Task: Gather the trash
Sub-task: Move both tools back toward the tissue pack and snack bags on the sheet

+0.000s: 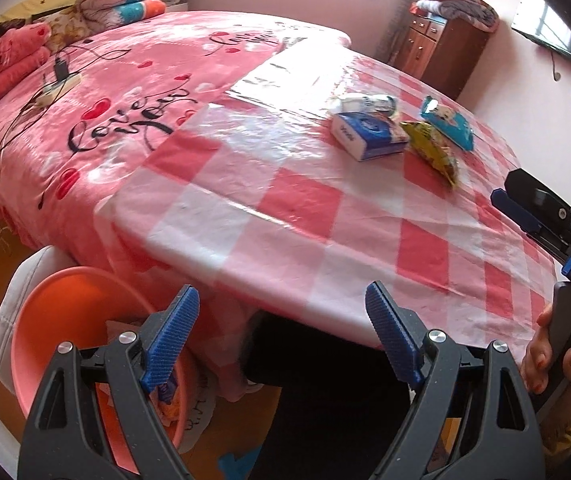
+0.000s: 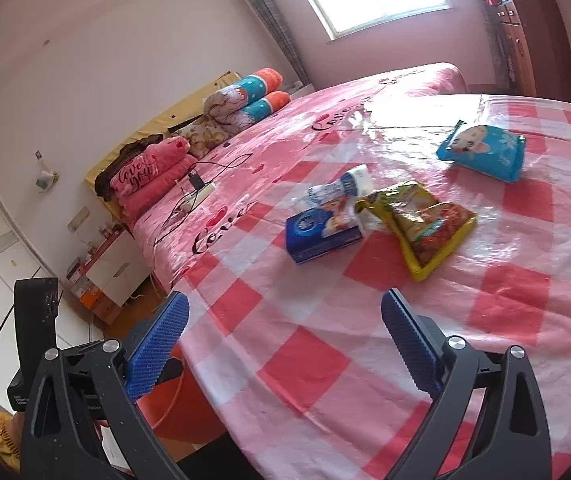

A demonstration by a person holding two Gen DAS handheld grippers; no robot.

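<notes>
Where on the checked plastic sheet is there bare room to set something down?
The near stretch of the checked sheet, between the bed's front edge and the blue tissue pack, is bare. Crowded: tissue pack, crumpled bottle and yellow snack bag cluster together, the blue wrapper just beyond.

At bottom of the frame the left gripper (image 1: 281,336) gapes empty over the checked sheet's (image 1: 325,220) edge. An orange bucket (image 1: 61,312) sits lower left; a tissue pack (image 1: 367,136) and snack bags (image 1: 433,148) lie upper right.
</notes>
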